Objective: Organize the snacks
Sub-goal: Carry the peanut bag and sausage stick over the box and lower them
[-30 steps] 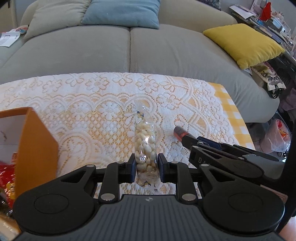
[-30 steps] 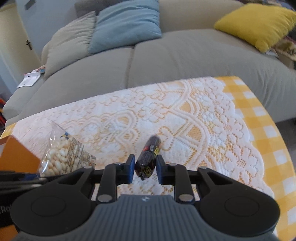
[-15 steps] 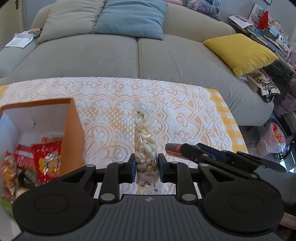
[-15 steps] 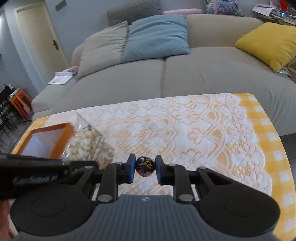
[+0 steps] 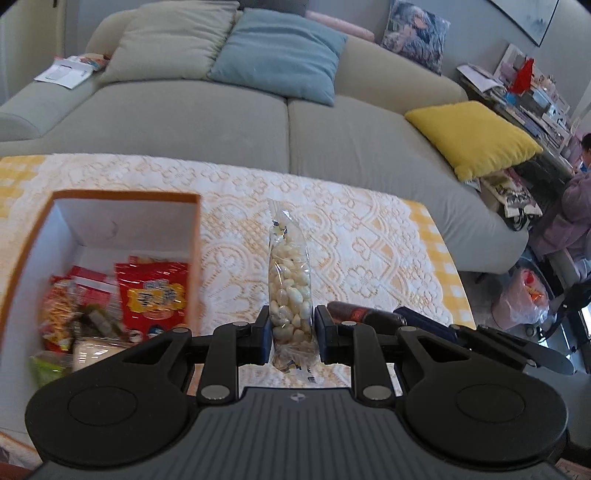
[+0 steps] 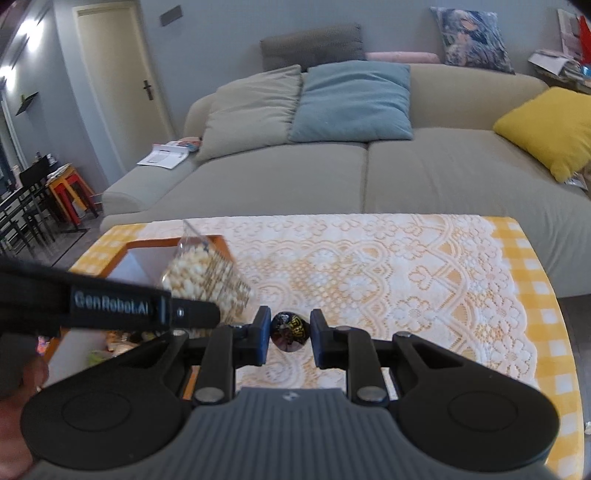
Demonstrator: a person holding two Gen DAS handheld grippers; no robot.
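Your left tongs are gripping the clear bag of white nuts above the lace-covered worktop, just right of the orange box; your right tongs are pinching the dark wrapped sausage stick, end-on, beside them.

Ahead of you a grey-green sofa spans the room, carrying a beige cushion, a blue cushion and a yellow cushion. The table wears a yellow checked cloth under white lace. To your left, a cream door sits in a grey wall, beside dark chairs and an orange stool.
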